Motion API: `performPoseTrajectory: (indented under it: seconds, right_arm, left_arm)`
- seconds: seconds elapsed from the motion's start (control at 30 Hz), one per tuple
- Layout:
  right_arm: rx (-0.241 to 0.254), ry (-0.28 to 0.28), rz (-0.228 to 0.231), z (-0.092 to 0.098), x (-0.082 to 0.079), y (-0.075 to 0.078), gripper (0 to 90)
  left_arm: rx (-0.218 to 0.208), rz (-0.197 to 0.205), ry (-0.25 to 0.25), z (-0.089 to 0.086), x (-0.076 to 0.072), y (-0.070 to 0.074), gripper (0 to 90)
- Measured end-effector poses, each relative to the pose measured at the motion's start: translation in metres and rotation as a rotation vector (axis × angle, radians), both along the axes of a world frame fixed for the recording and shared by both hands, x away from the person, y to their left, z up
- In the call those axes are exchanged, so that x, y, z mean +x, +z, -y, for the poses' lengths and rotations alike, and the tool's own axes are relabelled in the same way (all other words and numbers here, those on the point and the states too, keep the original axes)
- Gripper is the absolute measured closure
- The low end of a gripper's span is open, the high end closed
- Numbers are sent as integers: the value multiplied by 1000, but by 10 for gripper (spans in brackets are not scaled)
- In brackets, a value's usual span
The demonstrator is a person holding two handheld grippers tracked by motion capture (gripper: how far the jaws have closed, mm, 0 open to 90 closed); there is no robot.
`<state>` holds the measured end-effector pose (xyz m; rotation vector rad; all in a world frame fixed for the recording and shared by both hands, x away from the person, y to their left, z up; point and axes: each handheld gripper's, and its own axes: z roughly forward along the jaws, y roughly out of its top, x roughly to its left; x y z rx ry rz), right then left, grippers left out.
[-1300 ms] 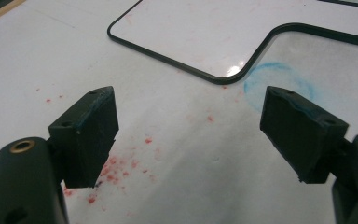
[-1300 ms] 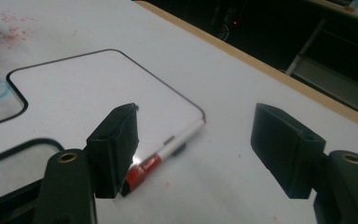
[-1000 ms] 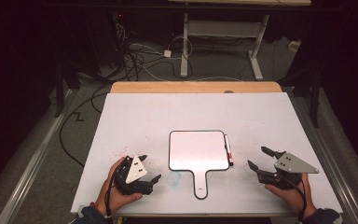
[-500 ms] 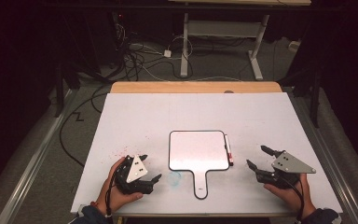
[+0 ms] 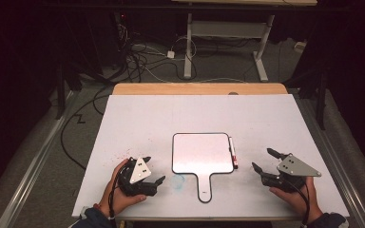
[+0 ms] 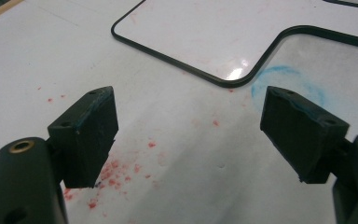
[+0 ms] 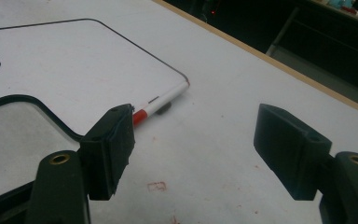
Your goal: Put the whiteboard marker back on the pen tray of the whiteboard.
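My left gripper point(image 5: 148, 175) rests low on the near left of the table point(image 5: 138, 114), its jaws spread wide with nothing between them. I judge it waits there to steady the board. The hard black pads point(image 6: 91, 133) are blocky, and the matte white table cover under them is flecked with red specks point(image 6: 109, 170). Just to the right, a faint blue smear point(image 6: 291, 81) lies on the cover, in the crook of the board's handle.

The small whiteboard point(image 5: 202, 152) sits flat at the centre, glossy white with a thin dark rim, rounded corners and a paddle handle point(image 5: 204, 187) pointing to the near edge.

The marker point(image 7: 161, 103), a slim white barrel with a red cap, lies touching the board's right edge, within easy reach.

My right gripper point(image 5: 262, 162), near right, is likewise spread and empty, angled toward the marker, probably to pick it up.
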<state>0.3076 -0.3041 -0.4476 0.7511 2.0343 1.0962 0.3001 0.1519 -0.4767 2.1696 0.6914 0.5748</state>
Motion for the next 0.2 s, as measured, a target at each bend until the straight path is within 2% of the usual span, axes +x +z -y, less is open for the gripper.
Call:
performPoseTrajectory:
  seconds: [0.2]
  right_arm:
    - [-3, -6, -7, 3, -1, -1, 277]
  left_arm:
    - [2, -1, -6, 3, 5, 0, 184]
